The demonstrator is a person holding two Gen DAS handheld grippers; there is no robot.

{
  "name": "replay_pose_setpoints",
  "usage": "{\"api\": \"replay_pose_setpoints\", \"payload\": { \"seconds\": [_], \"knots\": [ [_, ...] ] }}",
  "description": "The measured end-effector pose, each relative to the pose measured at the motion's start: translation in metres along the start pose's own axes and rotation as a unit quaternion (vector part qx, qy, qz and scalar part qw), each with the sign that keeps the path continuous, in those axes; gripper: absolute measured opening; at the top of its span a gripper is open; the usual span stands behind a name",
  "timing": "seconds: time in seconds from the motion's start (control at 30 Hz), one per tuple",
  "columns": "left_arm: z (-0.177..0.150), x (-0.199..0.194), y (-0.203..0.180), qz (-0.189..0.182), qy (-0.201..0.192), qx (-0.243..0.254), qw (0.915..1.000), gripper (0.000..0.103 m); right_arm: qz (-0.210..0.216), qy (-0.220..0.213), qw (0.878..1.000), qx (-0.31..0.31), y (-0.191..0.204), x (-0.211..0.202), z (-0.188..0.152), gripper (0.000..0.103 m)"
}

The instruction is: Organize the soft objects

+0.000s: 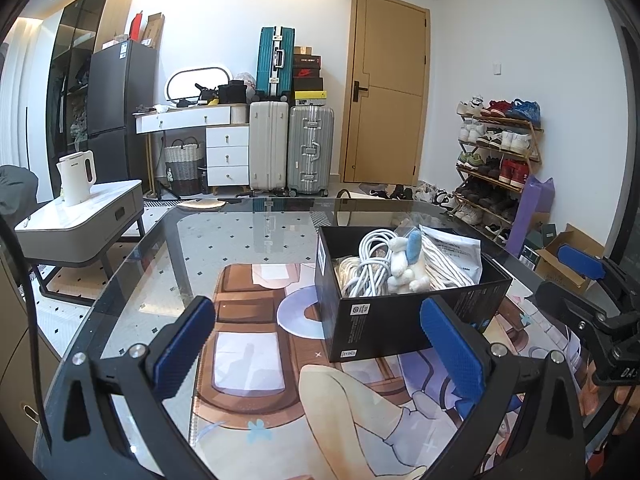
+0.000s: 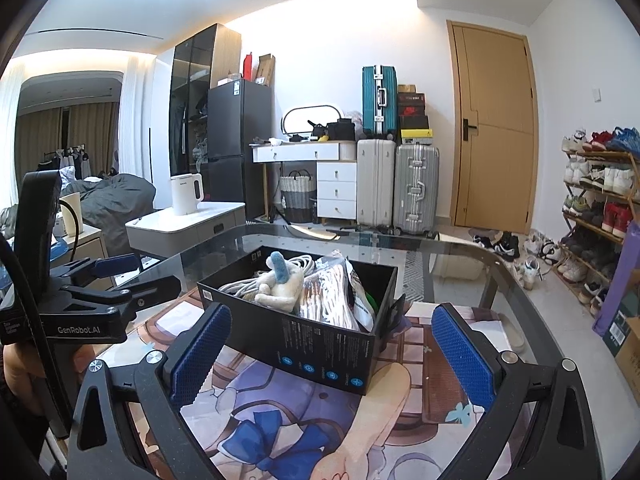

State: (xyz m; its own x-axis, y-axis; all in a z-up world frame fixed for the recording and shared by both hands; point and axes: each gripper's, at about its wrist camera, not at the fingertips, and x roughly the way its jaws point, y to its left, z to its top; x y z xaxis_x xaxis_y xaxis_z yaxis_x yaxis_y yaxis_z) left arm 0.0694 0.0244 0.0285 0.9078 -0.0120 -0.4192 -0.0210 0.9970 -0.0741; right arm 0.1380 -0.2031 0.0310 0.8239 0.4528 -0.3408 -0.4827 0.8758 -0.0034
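A black open box (image 1: pixel 380 332) stands on the glass table (image 1: pixel 160 232), over a printed mat. Inside lie a coil of white cable (image 1: pixel 370 268), a white plush toy with a blue ear (image 1: pixel 406 268) and plastic-wrapped white packets (image 1: pixel 452 256). My left gripper (image 1: pixel 320 348) hangs open and empty just in front of the box's near left corner. My right gripper (image 2: pixel 332 352) is also open and empty, facing the box (image 2: pixel 320 344) from its other side, where the plush toy (image 2: pixel 280 284) and packets (image 2: pixel 340 300) show. Each gripper appears at the edge of the other's view.
A low grey side table (image 1: pixel 80 224) with a white kettle (image 1: pixel 76 176) stands left of the glass table. Suitcases (image 1: pixel 288 148), a white dresser and a wooden door (image 1: pixel 388 92) line the far wall. A shoe rack (image 1: pixel 500 160) and cardboard boxes sit on the right.
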Motion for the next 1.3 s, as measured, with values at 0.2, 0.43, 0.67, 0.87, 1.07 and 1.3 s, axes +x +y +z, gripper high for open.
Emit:
{"api": "replay_pose_setpoints", "payload": {
  "seconds": [0.2,0.43,0.67,0.87,1.07,1.3],
  "knots": [
    [0.0007,-0.0009,-0.0014,0.003,-0.002,0.001,1.0000,0.103,-0.002,0.000,1.000,0.005,-0.0024,0.0019,-0.0010,0.102],
    [0.0006,-0.0009,-0.0011,0.004,-0.002,-0.001,1.0000,0.103,-0.002,-0.004,1.000,0.006,-0.0007,-0.0005,-0.0043,0.102],
    [0.0005,-0.0008,-0.0010,0.004,-0.002,-0.001,1.0000,0.103,-0.002,-0.004,1.000,0.006,0.0000,-0.0023,-0.0057,0.102],
    [0.0004,-0.0007,-0.0012,0.005,-0.003,0.001,1.0000,0.103,-0.003,-0.005,1.000,0.006,-0.0001,-0.0023,-0.0056,0.102],
    [0.0005,-0.0009,-0.0015,0.005,-0.003,0.001,1.0000,0.103,-0.002,-0.005,1.000,0.006,0.0005,-0.0018,-0.0056,0.102],
    [0.0009,-0.0024,-0.0031,0.007,-0.009,0.005,0.9999,0.103,-0.003,-0.004,1.000,0.007,0.0003,-0.0014,-0.0057,0.102]
  ]
}}
